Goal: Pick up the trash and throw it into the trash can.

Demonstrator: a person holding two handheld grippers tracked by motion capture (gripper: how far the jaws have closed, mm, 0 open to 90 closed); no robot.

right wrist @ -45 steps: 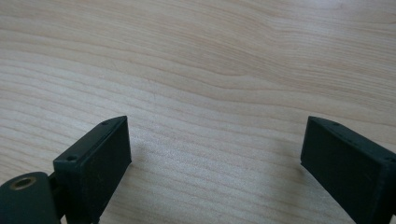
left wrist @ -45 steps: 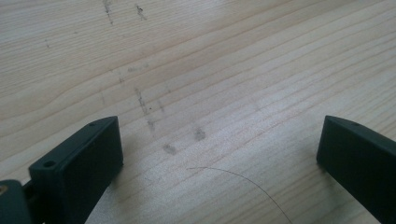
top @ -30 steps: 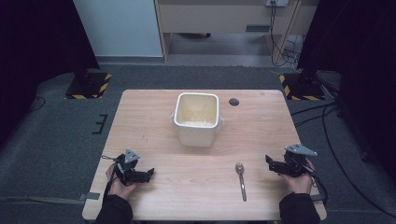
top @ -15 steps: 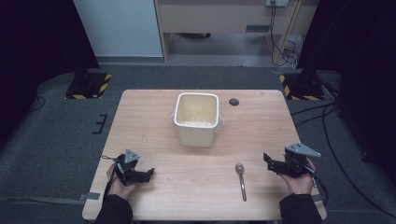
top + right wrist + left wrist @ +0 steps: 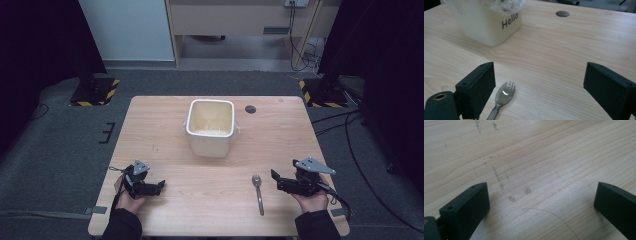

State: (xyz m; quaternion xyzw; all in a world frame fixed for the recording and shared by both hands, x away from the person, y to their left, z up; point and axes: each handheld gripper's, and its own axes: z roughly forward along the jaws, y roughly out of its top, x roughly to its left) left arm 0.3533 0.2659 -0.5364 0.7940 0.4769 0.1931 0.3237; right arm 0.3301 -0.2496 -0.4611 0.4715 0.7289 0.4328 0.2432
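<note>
From above I see a wooden table (image 5: pixel 165 130) with a cream, square tub (image 5: pixel 210 127) standing upright a little beyond its middle, rounded at the corners, with a thick rolled rim and a pale inside that looks to hold something light at the bottom. In my right gripper view the same tub (image 5: pixel 486 25) carries the word "Hello" in dark letters on one side, and crumpled clear plastic (image 5: pixel 499 3) sits at its top. A metal spork (image 5: pixel 259 192) lies flat on the near right part of the table, well apart from the tub, its bowl pointing away from me and its handle toward the near edge; in the right gripper view the spork (image 5: pixel 504 95) shows a shiny bowl with short tines and lies just beside the inner face of that gripper's left jaw. My right gripper (image 5: pixel 278 181) sits low over the table just right of the spork, held in the right hand (image 5: pixel 312 200), jaws wide apart with nothing between them. My left gripper (image 5: pixel 159 186) rests at the near left of the table in the left hand (image 5: pixel 127 195), jaws also spread wide over bare, scuffed wood with a thin curved hair (image 5: pixel 551 216) lying on it. A small dark round hole (image 5: pixel 250 109) sits in the tabletop to the right of the tub.
</note>
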